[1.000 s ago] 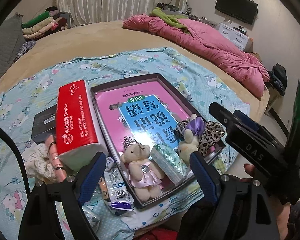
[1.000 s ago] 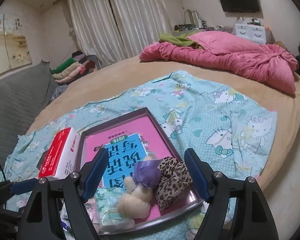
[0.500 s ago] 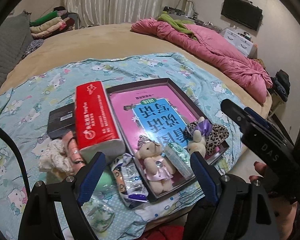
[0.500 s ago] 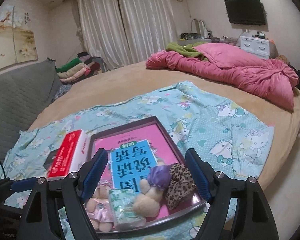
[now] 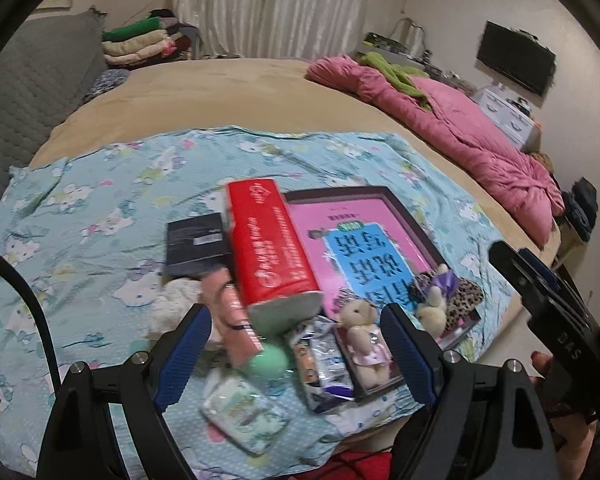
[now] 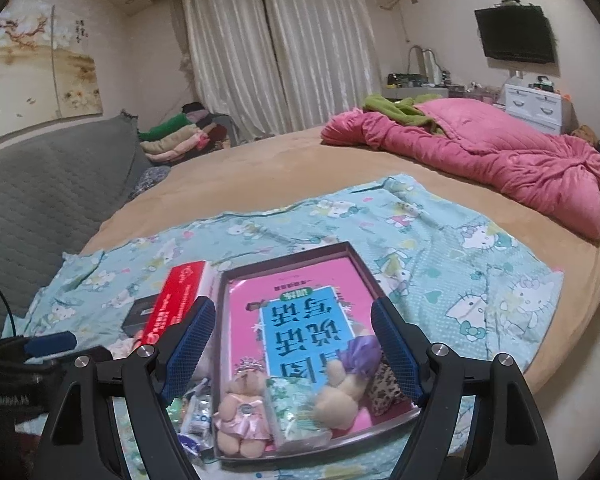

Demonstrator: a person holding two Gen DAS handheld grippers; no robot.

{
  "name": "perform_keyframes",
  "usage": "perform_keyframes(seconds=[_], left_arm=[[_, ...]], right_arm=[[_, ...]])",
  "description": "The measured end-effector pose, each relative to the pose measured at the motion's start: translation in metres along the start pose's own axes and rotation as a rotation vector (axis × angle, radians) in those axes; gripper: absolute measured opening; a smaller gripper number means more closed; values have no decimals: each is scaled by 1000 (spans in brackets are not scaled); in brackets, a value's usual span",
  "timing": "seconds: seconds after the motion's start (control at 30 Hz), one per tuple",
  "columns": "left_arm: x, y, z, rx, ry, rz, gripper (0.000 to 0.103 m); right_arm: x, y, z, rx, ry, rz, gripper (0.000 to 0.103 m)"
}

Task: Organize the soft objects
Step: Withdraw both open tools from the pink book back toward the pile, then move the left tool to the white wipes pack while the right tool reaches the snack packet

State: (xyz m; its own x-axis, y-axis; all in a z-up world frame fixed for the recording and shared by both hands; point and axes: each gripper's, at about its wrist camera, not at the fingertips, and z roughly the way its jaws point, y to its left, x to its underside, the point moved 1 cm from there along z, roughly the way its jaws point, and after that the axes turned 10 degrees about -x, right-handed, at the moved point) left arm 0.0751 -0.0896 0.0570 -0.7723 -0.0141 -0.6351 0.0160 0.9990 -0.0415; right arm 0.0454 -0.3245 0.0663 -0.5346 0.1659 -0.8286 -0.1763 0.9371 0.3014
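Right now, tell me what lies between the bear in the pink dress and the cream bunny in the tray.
A green-patterned tissue packet lies between bear and bunny, clearest in the right wrist view.

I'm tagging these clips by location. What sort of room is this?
A bedroom, most likely in a home: a big round bed with a pink quilt, a wall TV, and curtains behind.

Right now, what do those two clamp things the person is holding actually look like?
Both are matte black plastic frames. The left gripper and right gripper each end in two fingers with blue textured pads, fastened by silver bolts. The left wrist view shows white letters "DAS" on the right one's side. A black cable loops by the left one.
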Motion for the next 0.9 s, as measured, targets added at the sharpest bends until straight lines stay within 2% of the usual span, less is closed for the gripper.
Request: perform_keyframes(seconds=[0.37, 0.63, 0.9], left_arm=[[-3, 62, -15, -49, -19, -119, 86], [3, 97, -16, -87, 5, -182, 86], [17, 117, -8, -93, 35, -217, 86]], right_arm=[[0, 32, -3, -65, 24, -62, 82], [3, 47, -4, -92, 45, -95, 82], [18, 67, 7, -121, 125, -168, 82]])
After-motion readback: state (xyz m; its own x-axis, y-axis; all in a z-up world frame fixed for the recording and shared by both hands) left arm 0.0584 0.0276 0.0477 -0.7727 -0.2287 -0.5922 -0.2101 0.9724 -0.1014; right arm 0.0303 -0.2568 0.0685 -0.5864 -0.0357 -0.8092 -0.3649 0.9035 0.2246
